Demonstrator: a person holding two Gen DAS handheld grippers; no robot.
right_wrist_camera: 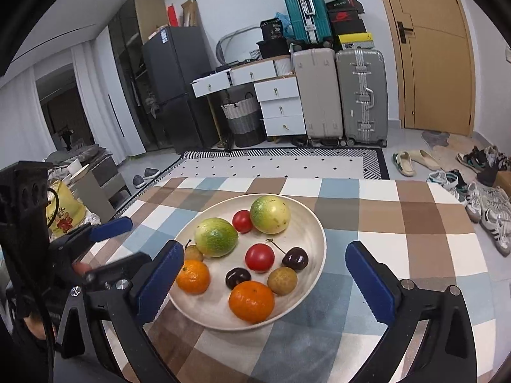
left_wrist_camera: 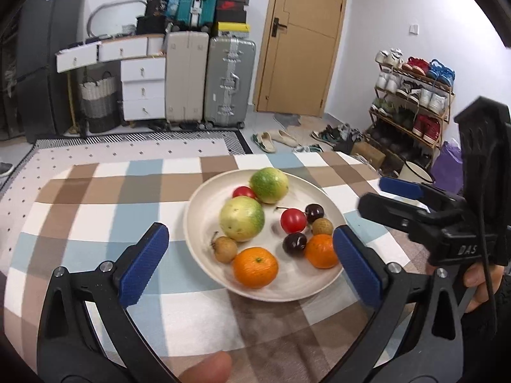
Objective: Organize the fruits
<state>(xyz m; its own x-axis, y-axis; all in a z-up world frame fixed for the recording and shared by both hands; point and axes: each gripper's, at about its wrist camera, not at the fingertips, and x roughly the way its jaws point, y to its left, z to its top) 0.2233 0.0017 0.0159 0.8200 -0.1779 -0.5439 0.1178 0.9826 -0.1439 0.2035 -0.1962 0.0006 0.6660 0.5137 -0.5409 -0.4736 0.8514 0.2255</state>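
A cream plate (left_wrist_camera: pixel 204 210) (right_wrist_camera: pixel 313 233) on the checked tablecloth holds fruit: two green-yellow round fruits (left_wrist_camera: pixel 241 218) (right_wrist_camera: pixel 216 237), two red tomatoes (left_wrist_camera: pixel 293 221) (right_wrist_camera: pixel 259 257), two dark cherries (left_wrist_camera: pixel 294 244) (right_wrist_camera: pixel 295 258), two brown longans (left_wrist_camera: pixel 225 249) (right_wrist_camera: pixel 282 280) and two oranges (left_wrist_camera: pixel 255 267) (right_wrist_camera: pixel 251 301). My left gripper (left_wrist_camera: pixel 250 265) is open and empty, straddling the plate's near side. My right gripper (right_wrist_camera: pixel 265 284) is open and empty, also straddling the plate. Each gripper shows in the other's view, the right one (left_wrist_camera: pixel 380 196) and the left one (right_wrist_camera: pixel 127 239).
The table (left_wrist_camera: pixel 95 223) carries a brown, blue and white checked cloth. Behind it lie a patterned rug (right_wrist_camera: pixel 287 162), suitcases (left_wrist_camera: pixel 207 79), white drawers (left_wrist_camera: pixel 142 86), a shoe rack (left_wrist_camera: pixel 412 102) and loose shoes (right_wrist_camera: pixel 479 198) on the floor.
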